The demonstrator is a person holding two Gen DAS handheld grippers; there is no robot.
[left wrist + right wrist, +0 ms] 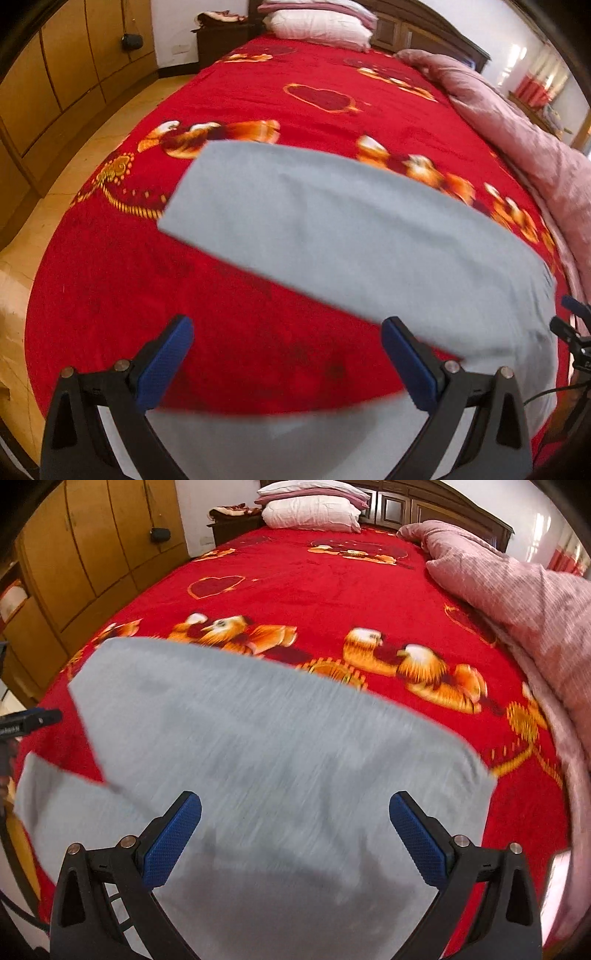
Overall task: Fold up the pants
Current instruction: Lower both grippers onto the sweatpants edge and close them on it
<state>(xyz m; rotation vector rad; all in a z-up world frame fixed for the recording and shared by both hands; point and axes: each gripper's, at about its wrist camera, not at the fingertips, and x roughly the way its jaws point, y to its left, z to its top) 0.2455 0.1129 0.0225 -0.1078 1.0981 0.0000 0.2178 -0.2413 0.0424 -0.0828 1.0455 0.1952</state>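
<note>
The left gripper [286, 363] is hovering with its jaws spread wide and nothing between them, its blue pads [166, 363] hanging above the red bedspread [229, 96] at the near end of the bed. The right gripper [295, 840] is likewise gaping wide and gripping nothing, poised directly above the grey pants [258, 738].

The pants are lying on the bedspread at the foot of the bed, with one leg [314, 218] stretching diagonally toward the left of the left wrist view and another grey part [277, 443] showing under the left gripper at the near edge. In the right wrist view the cloth is filling the near middle, and a second strip of it is sticking out low on the left. Both views are blurred on the fabric.

A pink quilt [517, 602] is piled along the right side of the bed, and white pillows [310, 513] are stacked at the headboard. Wooden wardrobe doors [92, 554] are standing to the left.
</note>
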